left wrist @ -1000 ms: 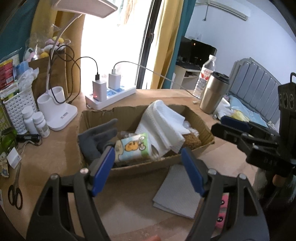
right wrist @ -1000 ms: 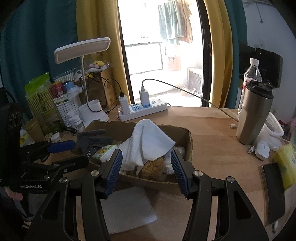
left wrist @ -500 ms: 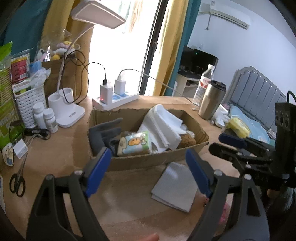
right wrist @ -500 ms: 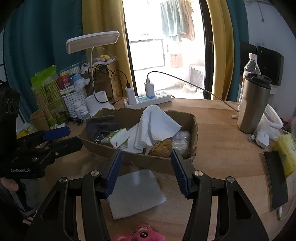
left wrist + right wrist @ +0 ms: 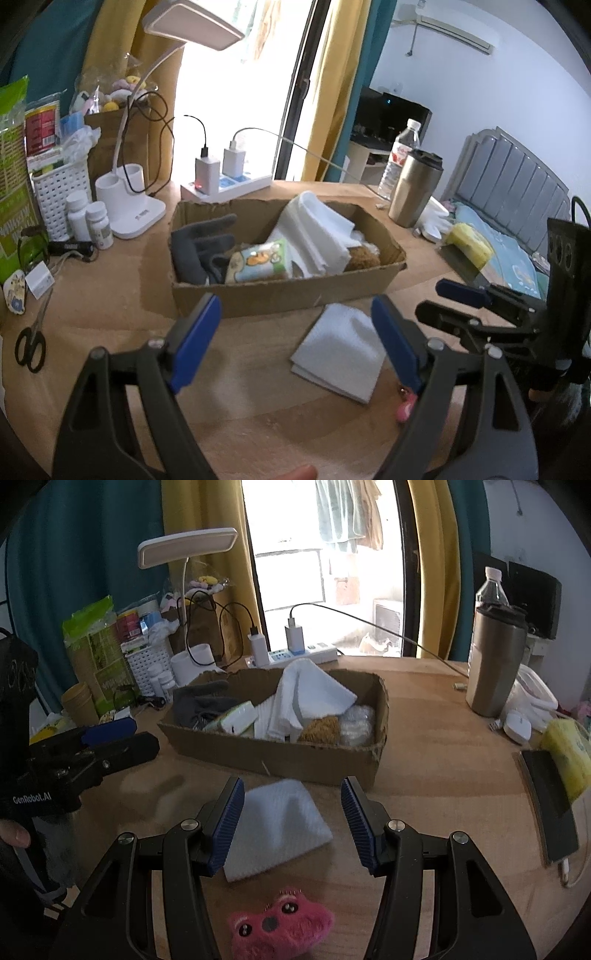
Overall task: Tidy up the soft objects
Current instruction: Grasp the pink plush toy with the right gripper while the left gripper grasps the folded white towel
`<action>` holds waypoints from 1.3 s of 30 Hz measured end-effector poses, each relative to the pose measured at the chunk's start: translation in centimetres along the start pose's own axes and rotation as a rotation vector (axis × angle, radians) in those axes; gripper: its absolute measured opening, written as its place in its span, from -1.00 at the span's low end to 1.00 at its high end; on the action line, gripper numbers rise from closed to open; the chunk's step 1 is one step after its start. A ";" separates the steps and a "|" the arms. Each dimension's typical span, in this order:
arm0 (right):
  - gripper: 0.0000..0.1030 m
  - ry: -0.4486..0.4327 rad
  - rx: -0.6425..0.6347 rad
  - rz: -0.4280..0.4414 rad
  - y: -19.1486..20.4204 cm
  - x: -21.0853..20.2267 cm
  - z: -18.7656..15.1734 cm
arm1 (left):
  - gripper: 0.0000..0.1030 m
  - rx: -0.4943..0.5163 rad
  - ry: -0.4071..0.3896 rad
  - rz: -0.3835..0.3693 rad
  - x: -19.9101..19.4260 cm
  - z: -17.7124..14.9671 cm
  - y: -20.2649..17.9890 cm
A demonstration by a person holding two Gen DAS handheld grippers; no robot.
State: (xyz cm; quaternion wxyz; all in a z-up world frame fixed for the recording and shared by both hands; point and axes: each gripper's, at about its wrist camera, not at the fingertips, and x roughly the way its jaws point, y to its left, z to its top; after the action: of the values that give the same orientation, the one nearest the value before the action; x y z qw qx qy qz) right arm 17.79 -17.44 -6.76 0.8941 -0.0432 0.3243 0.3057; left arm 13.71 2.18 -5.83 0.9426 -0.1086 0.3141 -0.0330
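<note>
Right wrist view shows my right tongs (image 5: 291, 821) spread wide and empty above the folded white waffle-weave cloth (image 5: 275, 827) that lies flat on the wooden desk (image 5: 443, 782), just in front of the shallow brown cardboard box (image 5: 295, 757). I judge the step in hand to be picking up what remains outside the box: this cloth and the fluffy pink plush toy (image 5: 280, 928) nearer to me. The box already holds a dark grey knit glove (image 5: 201, 243), a draped white towel (image 5: 314, 232) and a small printed tissue pack (image 5: 258, 260). My left tongs (image 5: 295, 339) are also wide open, holding nothing. Next I would lower the right tongs, pinch a cloth edge and lift it over the box's near wall. The steel tumbler (image 5: 495, 661) and black phone (image 5: 550, 805) stand well aside; the left tongs crowd the left flank.
</note>
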 end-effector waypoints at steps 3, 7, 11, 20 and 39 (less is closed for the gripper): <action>0.12 0.009 0.005 -0.001 -0.1 -0.2 -0.8 | 0.65 0.004 0.007 -0.004 0.0 -0.4 -0.3; 0.12 0.022 0.012 0.003 -0.2 -0.2 -1.9 | 0.65 0.010 0.020 -0.002 0.0 -1.1 -0.8; 0.12 0.031 0.017 0.009 -0.2 -0.4 -2.9 | 0.65 0.016 0.032 0.000 0.1 -1.7 -1.3; 0.12 0.053 0.027 0.004 -0.7 -0.7 -5.1 | 0.65 0.037 0.060 -0.007 0.6 -2.8 -3.0; 0.16 0.106 0.026 0.051 -1.3 0.0 -8.5 | 0.65 0.064 0.112 0.018 1.6 -4.2 -4.8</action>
State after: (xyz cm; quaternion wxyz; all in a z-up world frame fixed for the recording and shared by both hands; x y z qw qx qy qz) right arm 13.82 -20.85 -13.58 0.8681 -0.0393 0.3763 0.3213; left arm 12.50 -3.52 -8.92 0.9267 -0.0735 0.3662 -0.0407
